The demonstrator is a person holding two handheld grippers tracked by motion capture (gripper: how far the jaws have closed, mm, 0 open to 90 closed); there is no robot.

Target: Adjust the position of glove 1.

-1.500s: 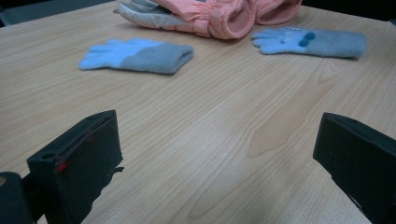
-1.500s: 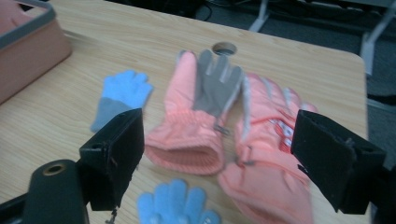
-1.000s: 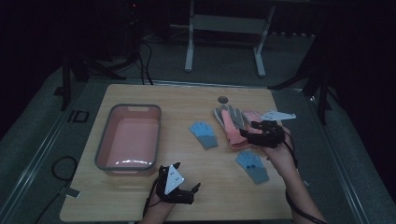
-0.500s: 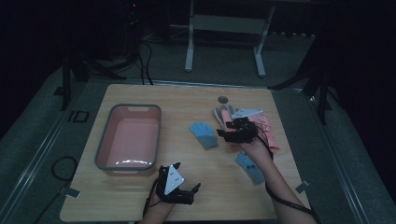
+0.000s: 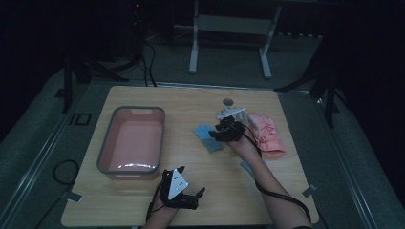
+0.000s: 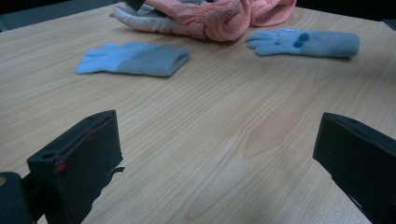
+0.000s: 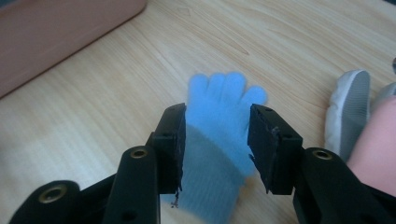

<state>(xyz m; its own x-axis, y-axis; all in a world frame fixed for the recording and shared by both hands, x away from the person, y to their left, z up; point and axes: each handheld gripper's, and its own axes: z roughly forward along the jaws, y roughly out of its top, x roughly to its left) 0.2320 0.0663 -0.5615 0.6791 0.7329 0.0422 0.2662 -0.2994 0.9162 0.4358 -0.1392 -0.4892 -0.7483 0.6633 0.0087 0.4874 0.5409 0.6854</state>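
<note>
Hovering over the blue glove (image 7: 219, 140), the right gripper (image 7: 215, 144) has its jaws spread either side of the glove's middle without clamping it. In the high view that glove (image 5: 206, 137) lies flat on the table (image 5: 191, 102) near the centre, at about 3 o'clock from the pink tub (image 5: 131, 140). A pile of pink gloves (image 5: 265, 133) sits just to 3 o'clock of the right gripper (image 5: 222, 133). The left gripper (image 5: 184, 193) rests at the table's 6 o'clock edge (jaws wide apart, empty). A second blue glove (image 6: 303, 42) lies beyond it.
</note>
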